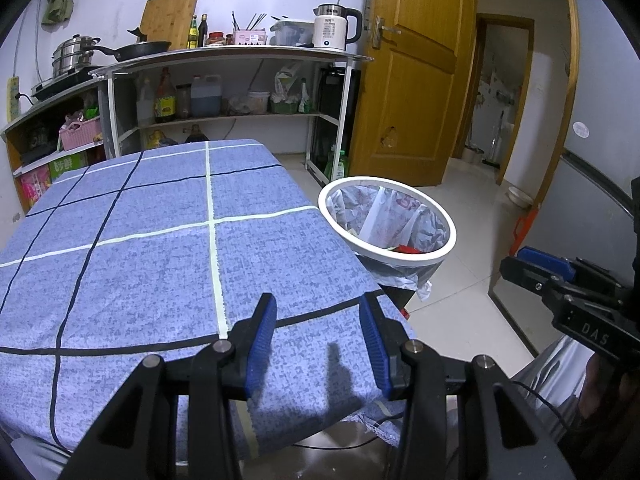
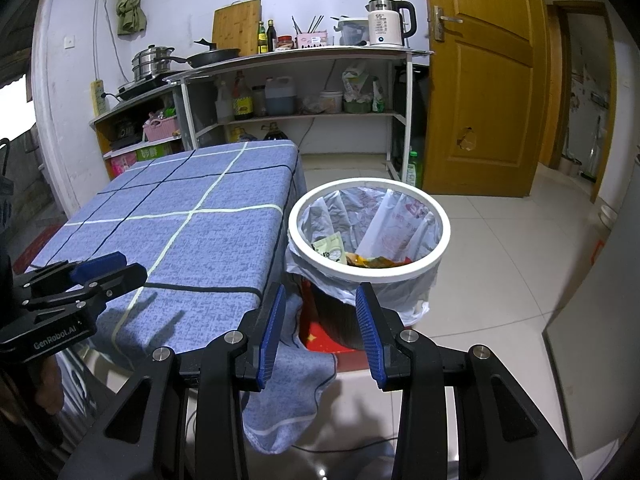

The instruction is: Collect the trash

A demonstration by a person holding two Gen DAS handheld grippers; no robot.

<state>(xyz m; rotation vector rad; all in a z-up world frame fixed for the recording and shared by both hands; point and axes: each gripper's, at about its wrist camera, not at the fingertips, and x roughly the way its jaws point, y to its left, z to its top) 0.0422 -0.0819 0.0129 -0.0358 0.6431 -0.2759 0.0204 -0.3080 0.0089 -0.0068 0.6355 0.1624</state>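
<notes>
Both tools spread and empty: left tool point(image 2: 120, 268) lettered "GenRobot.AI", right tool point(image 1: 532, 258) "DAS"; kettle point(image 2: 386, 24) "55".

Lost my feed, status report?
Left tongs open, empty. Right tongs open, empty. Wrappers in bin. Tablecloth bare, nothing blocking.

A white kettle point(image 1: 334, 28) and frying pan point(image 1: 142, 49) sit on the shelf point(image 1: 240, 55).
</notes>
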